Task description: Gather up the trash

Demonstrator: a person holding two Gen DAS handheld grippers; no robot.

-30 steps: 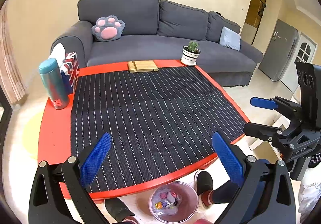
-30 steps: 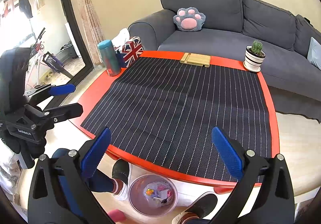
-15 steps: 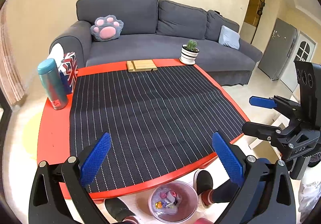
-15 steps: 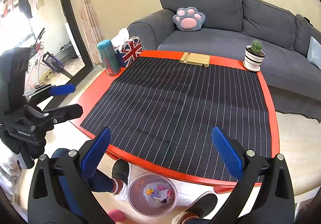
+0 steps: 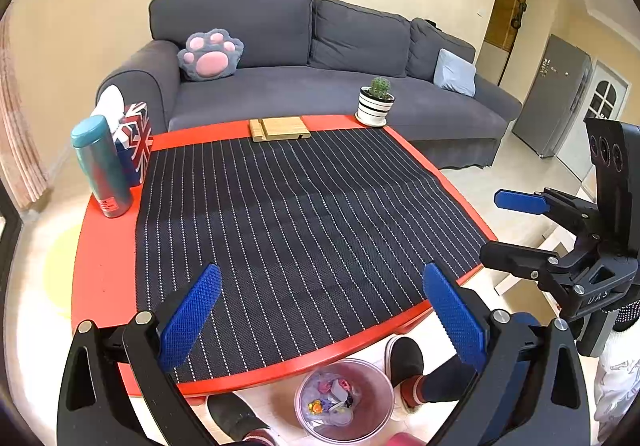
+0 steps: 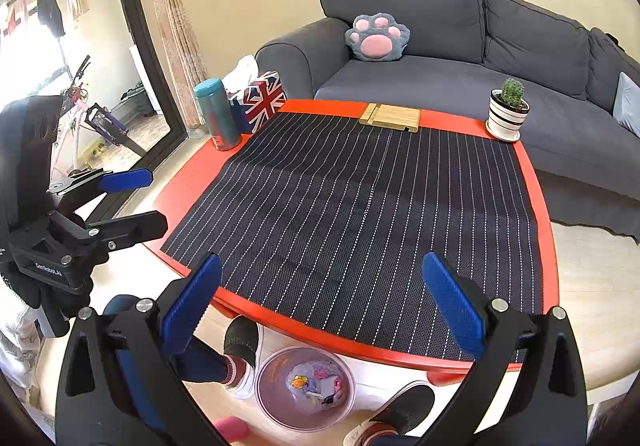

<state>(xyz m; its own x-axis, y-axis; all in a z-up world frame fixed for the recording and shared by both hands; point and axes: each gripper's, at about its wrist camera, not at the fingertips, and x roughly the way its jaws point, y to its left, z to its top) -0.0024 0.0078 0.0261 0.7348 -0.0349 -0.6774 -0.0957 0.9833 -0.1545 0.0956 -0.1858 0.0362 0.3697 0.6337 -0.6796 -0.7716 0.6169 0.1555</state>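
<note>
Trash [image 5: 334,398] lies in the bin [image 5: 344,430] on the floor at 6 o'clock, below the desk [image 5: 104,270]; its mat [image 5: 296,222] shows none left. Both hand-held grippers, left [image 5: 320,318] and right [image 6: 322,312], gape empty; the job looks finished.

Left tool [image 5: 320,310] open at bottom of frame, empty, over the striped mat [image 5: 296,222] on the red worktop [image 5: 104,270]. Bin [image 5: 344,400] w/ trash bottom center. Right tool [image 5: 508,224] open, right edge.
</note>
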